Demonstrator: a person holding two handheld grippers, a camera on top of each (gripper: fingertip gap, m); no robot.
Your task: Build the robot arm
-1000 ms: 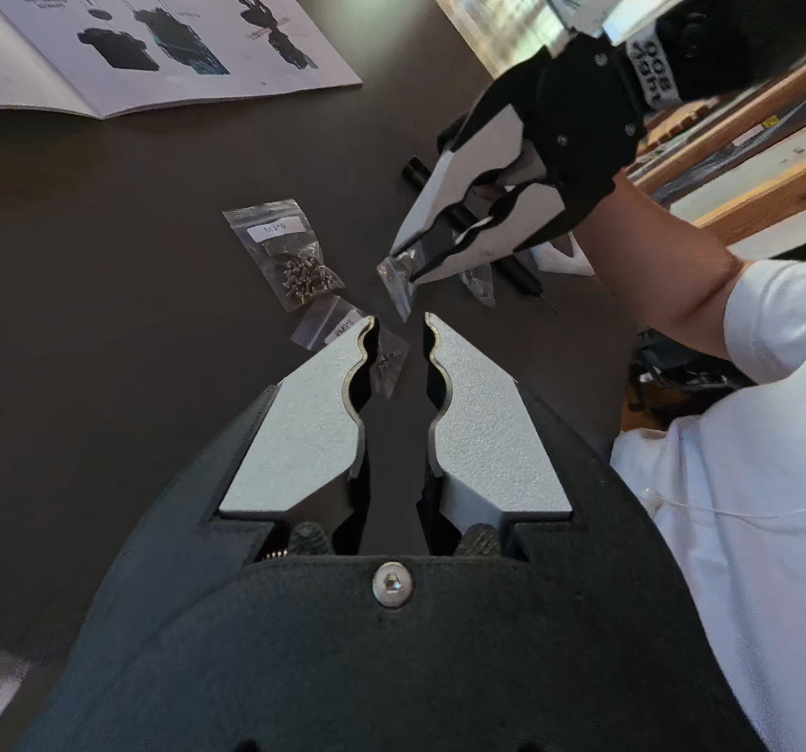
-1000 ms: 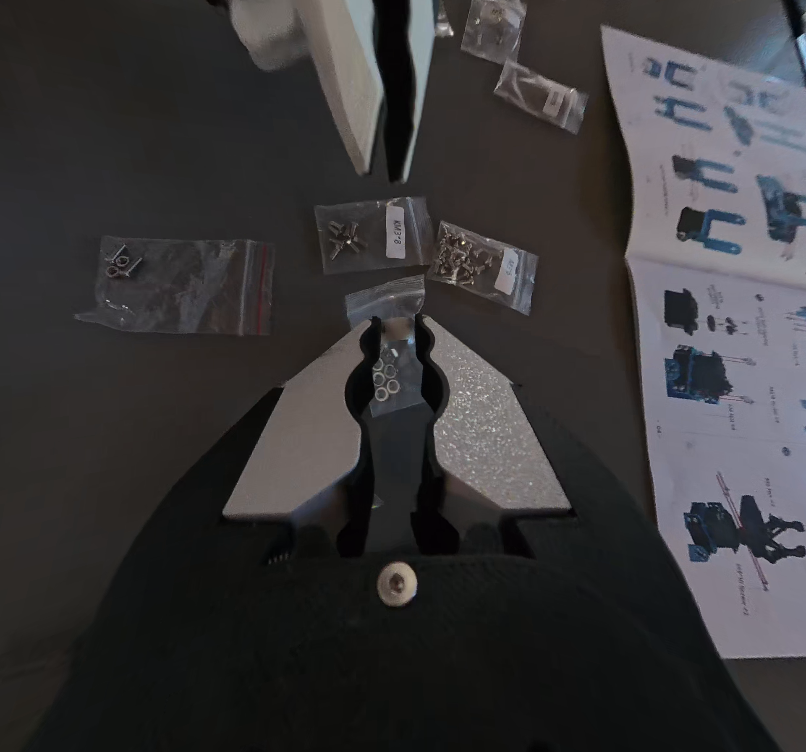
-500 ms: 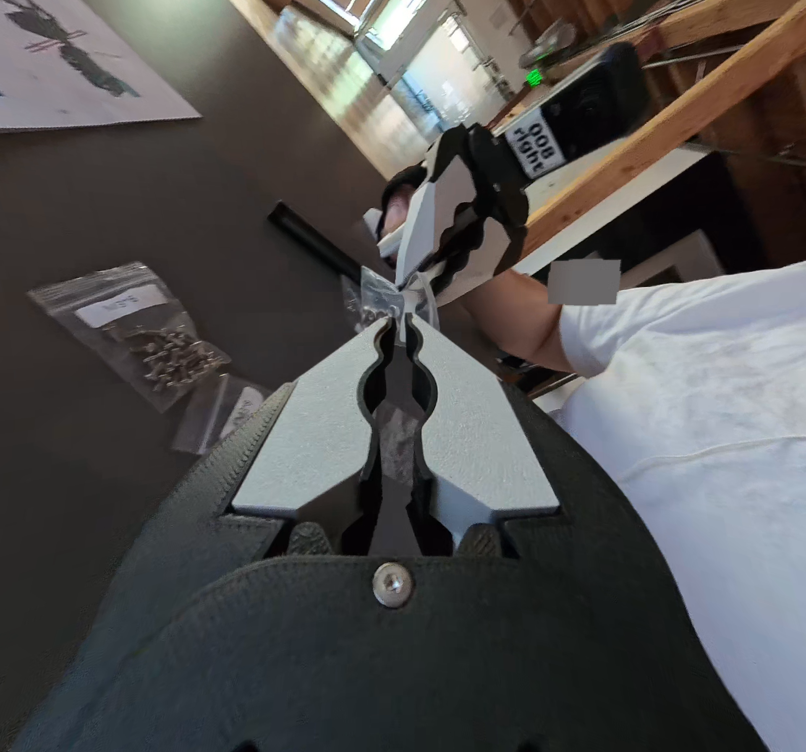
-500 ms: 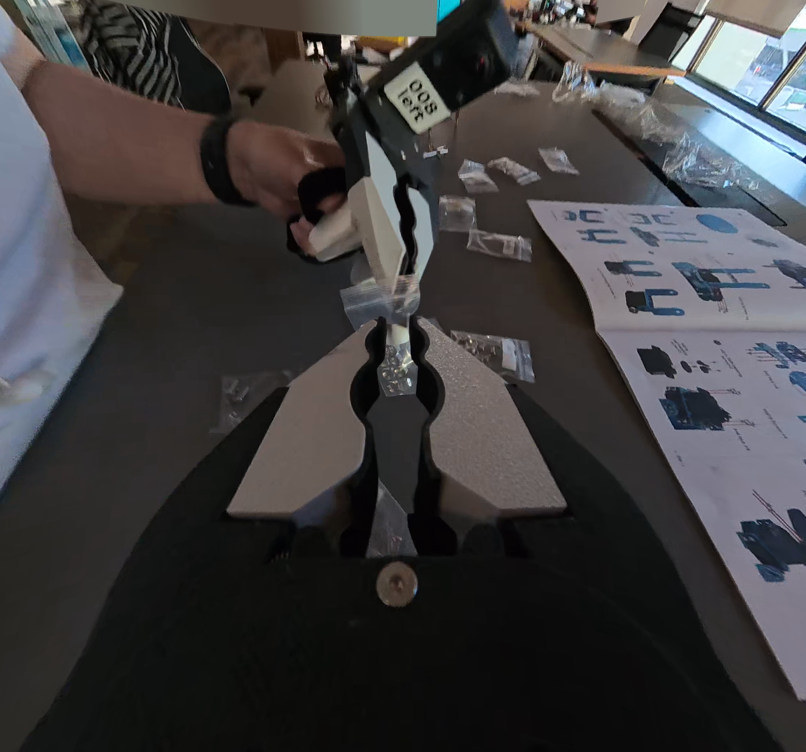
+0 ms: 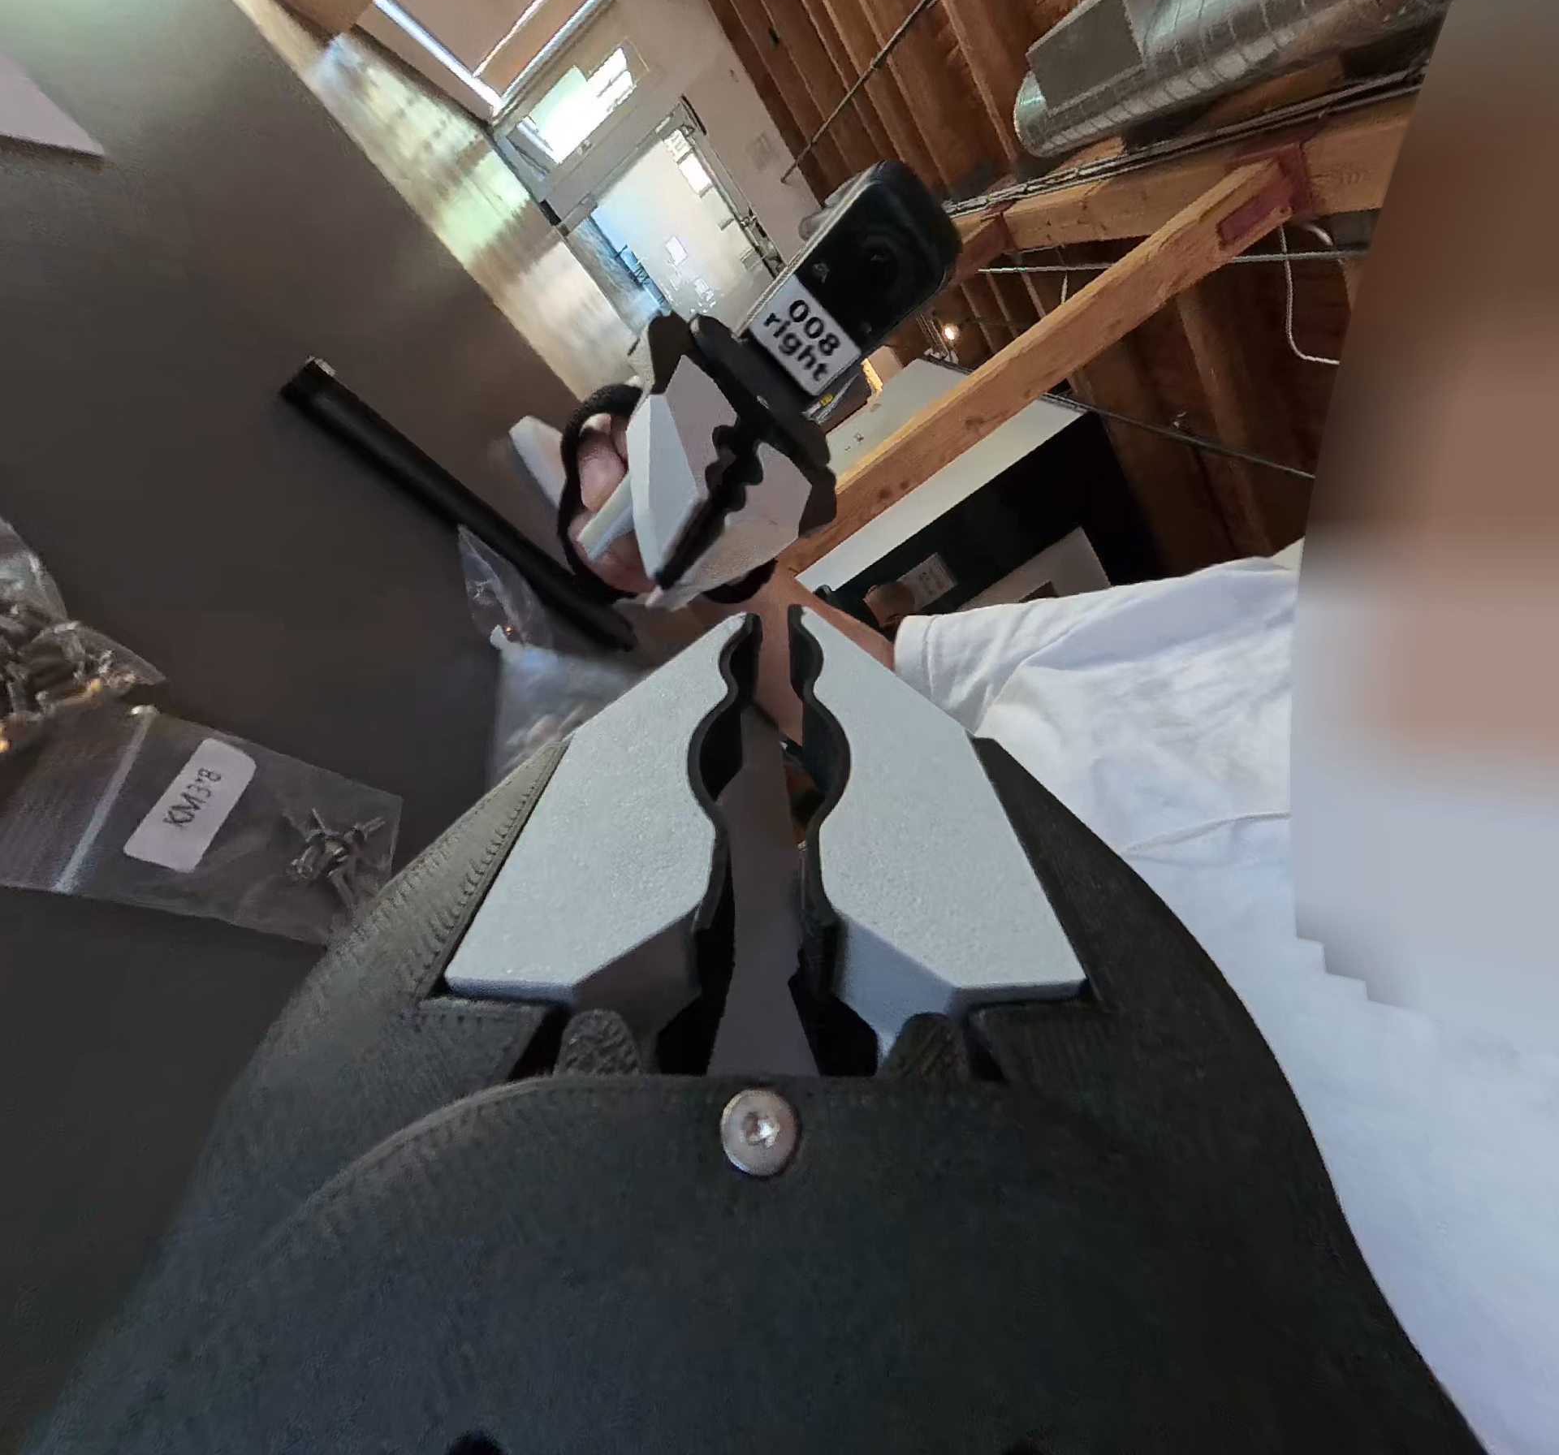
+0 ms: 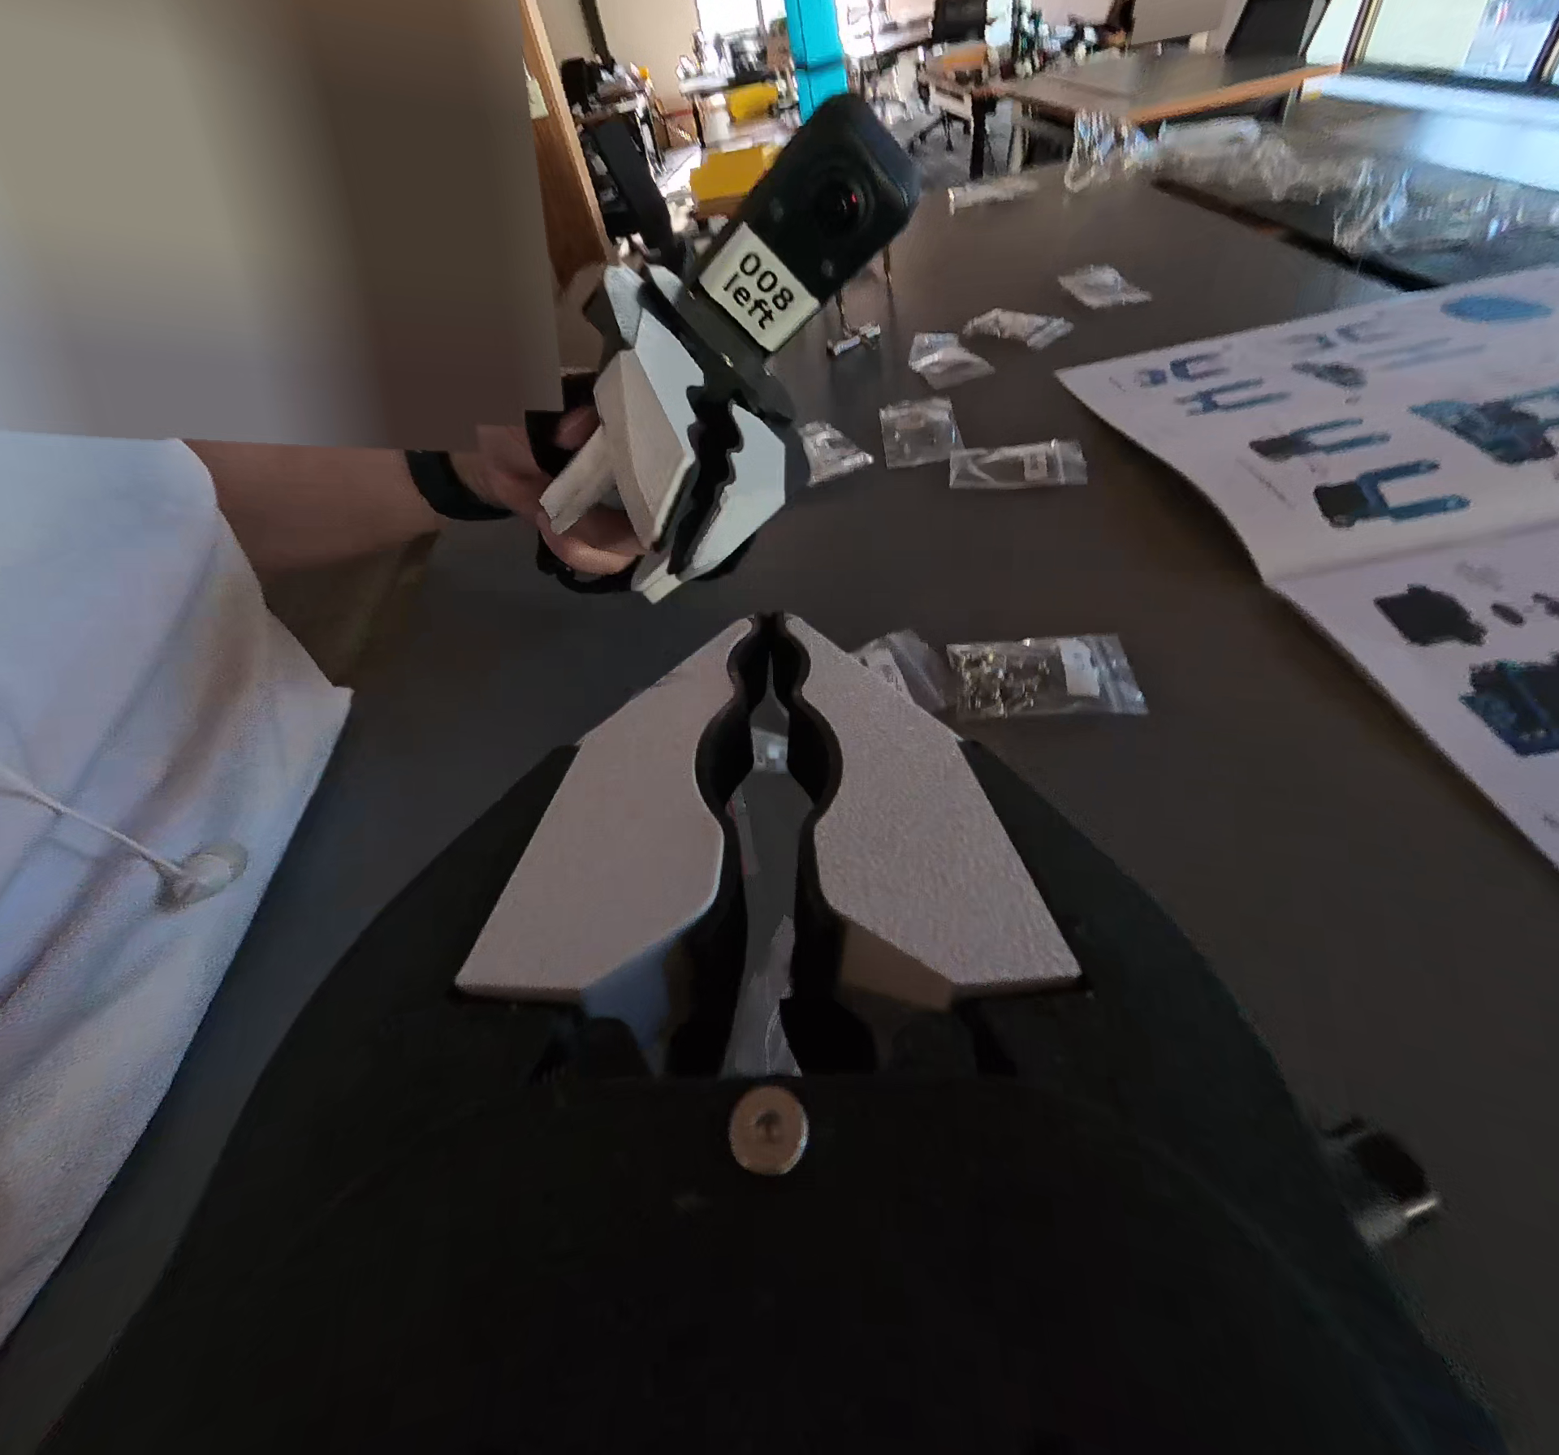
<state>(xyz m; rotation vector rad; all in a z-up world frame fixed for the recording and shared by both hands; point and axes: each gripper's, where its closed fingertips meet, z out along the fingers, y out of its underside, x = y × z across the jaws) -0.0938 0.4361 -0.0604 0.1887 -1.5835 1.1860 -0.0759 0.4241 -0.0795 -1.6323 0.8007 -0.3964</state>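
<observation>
Dark table [image 6: 1181,866] strewn with screw bags [image 6: 1046,676]: right tongs [image 6: 769,628] pinch a clear bag [image 6: 759,993]; left tongs [image 5: 772,621], slightly parted and empty, face them.

1. Your left wrist camera sits behind the left tongs [image 5: 774,620], close over the counter [image 5: 211,419]. It is tilted up and faces your white shirt [image 5: 1139,740] and the ceiling beams.
2. Your right wrist camera sits behind the right tongs [image 6: 769,623] and looks level across the counter [image 6: 1181,782] toward the open booklet [image 6: 1350,486].
3. The views face each other: each shows the other tongs [image 5: 675,584] [image 6: 666,584] near, and both show the labelled screw bag [image 5: 186,824] [image 6: 1046,676].
</observation>
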